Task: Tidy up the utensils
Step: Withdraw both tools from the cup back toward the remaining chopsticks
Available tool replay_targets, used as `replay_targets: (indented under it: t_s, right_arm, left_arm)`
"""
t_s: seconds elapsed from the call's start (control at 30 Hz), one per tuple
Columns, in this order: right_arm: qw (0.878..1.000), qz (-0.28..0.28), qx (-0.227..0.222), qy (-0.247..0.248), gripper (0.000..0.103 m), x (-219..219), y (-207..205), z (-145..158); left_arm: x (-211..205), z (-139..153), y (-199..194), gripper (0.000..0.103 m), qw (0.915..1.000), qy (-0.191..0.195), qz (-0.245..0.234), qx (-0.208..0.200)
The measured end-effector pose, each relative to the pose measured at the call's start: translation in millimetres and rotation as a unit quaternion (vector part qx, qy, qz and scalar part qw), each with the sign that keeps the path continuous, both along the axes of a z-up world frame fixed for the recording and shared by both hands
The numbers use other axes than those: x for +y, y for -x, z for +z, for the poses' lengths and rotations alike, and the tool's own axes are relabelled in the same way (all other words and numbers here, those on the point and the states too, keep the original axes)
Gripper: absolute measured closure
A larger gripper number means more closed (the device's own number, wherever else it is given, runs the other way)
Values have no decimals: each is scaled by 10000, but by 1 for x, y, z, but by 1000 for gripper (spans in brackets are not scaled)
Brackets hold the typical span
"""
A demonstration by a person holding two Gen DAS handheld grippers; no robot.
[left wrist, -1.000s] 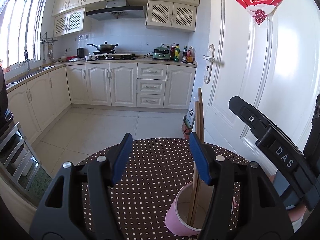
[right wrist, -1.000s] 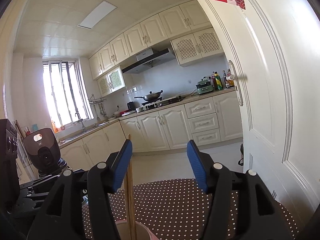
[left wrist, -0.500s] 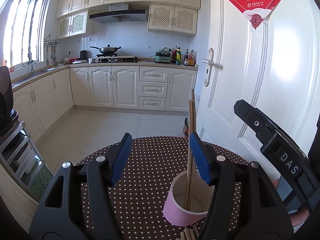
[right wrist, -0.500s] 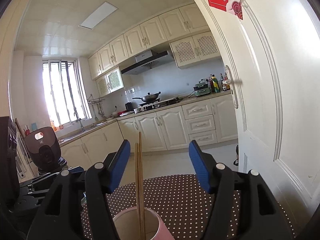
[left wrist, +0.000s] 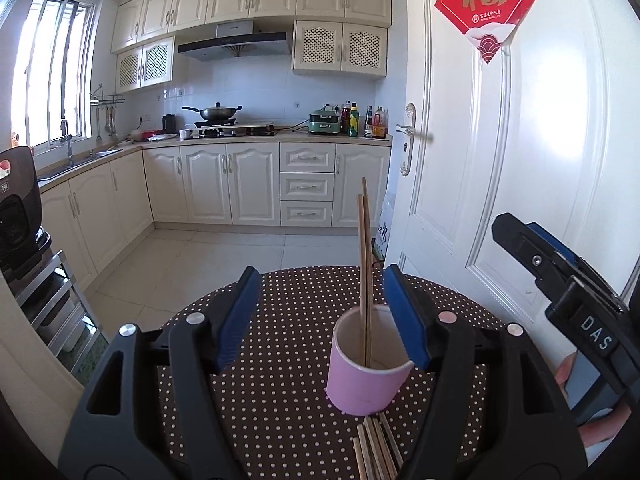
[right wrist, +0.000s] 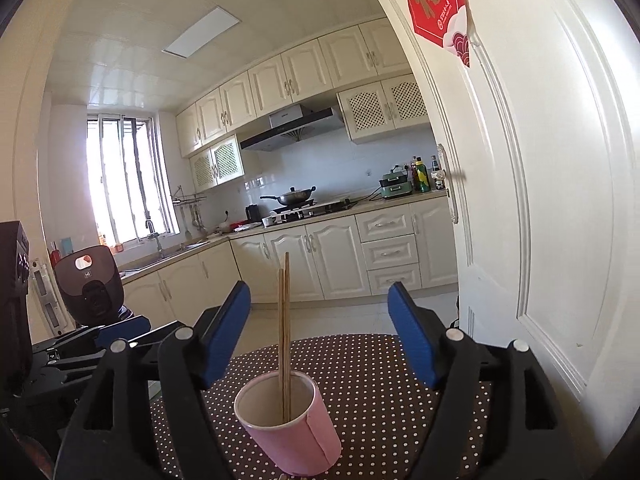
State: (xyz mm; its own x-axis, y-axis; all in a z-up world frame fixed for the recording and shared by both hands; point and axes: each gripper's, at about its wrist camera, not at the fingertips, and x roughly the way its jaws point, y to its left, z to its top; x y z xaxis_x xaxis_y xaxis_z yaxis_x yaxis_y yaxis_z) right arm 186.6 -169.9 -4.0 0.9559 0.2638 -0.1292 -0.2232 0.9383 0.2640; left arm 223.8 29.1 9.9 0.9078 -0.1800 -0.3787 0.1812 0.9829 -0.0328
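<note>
A pink cup (left wrist: 366,366) stands on the round brown polka-dot table (left wrist: 280,400). Two wooden chopsticks (left wrist: 365,272) stand upright in it. More chopsticks (left wrist: 376,450) lie on the table just in front of the cup. My left gripper (left wrist: 320,316) is open and empty, its jaws either side of the cup and behind it. In the right wrist view the cup (right wrist: 290,426) and its chopsticks (right wrist: 284,332) sit between the open, empty jaws of my right gripper (right wrist: 320,340). The right gripper also shows at the right of the left wrist view (left wrist: 568,292).
A white door (left wrist: 520,160) stands close on the right of the table. A dark appliance on a metal rack (left wrist: 18,208) is at the left. The kitchen floor and cabinets (left wrist: 240,184) lie beyond the table's far edge.
Both grippers have drawn back and up from the cup, so the whole cup and the loose chopsticks on the table have come into view. Both stay open.
</note>
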Motion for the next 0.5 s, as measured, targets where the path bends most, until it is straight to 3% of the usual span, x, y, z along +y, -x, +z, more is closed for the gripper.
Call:
replay_targets:
  t_s: [0.27, 0.5]
  right_arm:
    - [10000, -31, -3, 0, 11, -4, 23, 0]
    - [10000, 51, 42, 56, 8, -4, 38, 0]
  left_arm:
    - [6, -3, 25, 25, 10000, 2, 26, 52]
    - [8, -8, 38, 14, 9999, -24, 42, 91]
